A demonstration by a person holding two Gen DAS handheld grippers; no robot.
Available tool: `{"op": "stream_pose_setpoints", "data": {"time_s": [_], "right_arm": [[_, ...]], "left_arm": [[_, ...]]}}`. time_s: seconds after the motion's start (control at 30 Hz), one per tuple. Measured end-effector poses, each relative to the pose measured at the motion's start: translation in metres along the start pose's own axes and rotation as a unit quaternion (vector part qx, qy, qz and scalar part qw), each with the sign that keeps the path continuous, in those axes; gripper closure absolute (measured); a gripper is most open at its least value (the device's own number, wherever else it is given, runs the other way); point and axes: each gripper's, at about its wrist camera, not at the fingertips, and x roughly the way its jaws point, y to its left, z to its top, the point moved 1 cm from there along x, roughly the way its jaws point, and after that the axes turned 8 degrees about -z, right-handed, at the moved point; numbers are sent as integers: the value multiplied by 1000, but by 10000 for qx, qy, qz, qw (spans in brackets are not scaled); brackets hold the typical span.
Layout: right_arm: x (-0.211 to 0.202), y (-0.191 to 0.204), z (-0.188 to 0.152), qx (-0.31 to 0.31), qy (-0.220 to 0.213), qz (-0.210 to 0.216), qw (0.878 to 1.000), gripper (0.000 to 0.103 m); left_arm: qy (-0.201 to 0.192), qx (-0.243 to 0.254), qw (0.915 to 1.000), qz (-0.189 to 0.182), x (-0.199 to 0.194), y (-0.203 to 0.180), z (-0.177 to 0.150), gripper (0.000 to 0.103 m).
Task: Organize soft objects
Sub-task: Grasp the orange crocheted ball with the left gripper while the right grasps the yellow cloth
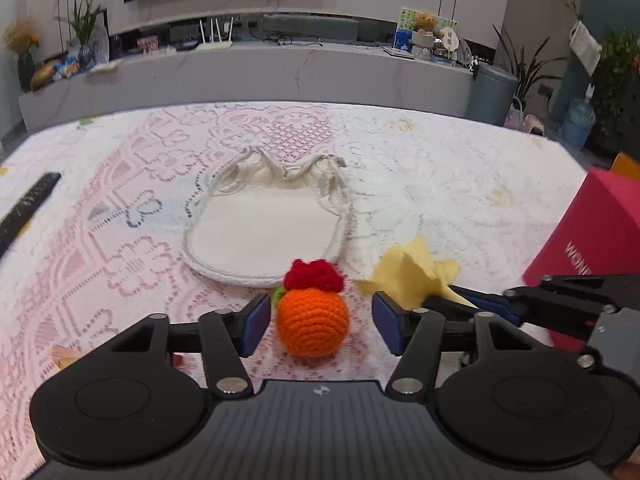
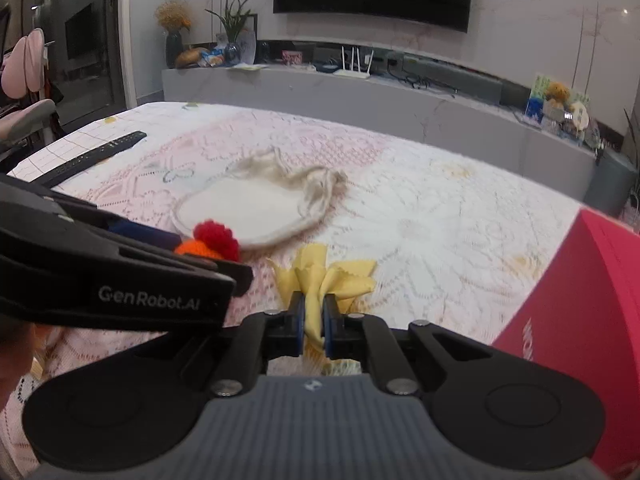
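Observation:
An orange crochet ball with a red top sits on the lace tablecloth between the fingers of my open left gripper, with gaps on both sides. It also shows in the right wrist view, partly hidden behind the left gripper. My right gripper is shut on a yellow cloth, which shows bunched in the left wrist view. A white drawstring bag lies flat just beyond the ball; it also shows in the right wrist view.
A red box stands at the right; it also shows in the right wrist view. A black remote lies at the far left of the table. A grey TV cabinet runs behind the table.

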Motion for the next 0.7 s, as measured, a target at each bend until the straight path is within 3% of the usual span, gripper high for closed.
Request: {"op": "stream_pose_setpoints", "data": {"time_s": [0.13,0.2,0.27,0.33,0.43,0.6,0.7], "right_arm": [[6,0,-6,58,134,-17,9999,95],[6,0,-7,66,115,-40,9999,90],[6,-1,-8,95,33,-68,9999,77],[8,-2,-8,111,2,-138,9998,53],[12,-4,-6,245,-13,-7,9997,36],[24,-5,-5,363,97,22,9993,41],[23,-7,-6,366,28,-101,9993,58]], "left_arm": [[46,6,10000,-3,5,5,-5,55],[12,32,10000,-37,5,5,-6,57],[-10,33,10000,-19,4,6,-7,58],[-64,-11,10000,-20,1,8,-7,58],[-135,-43,9999,-10,-2,10,-6,58],[-152,-76,9998,-49,-4,12,-4,58],[-124,-87,9998,-96,-3,12,-4,58]]}}
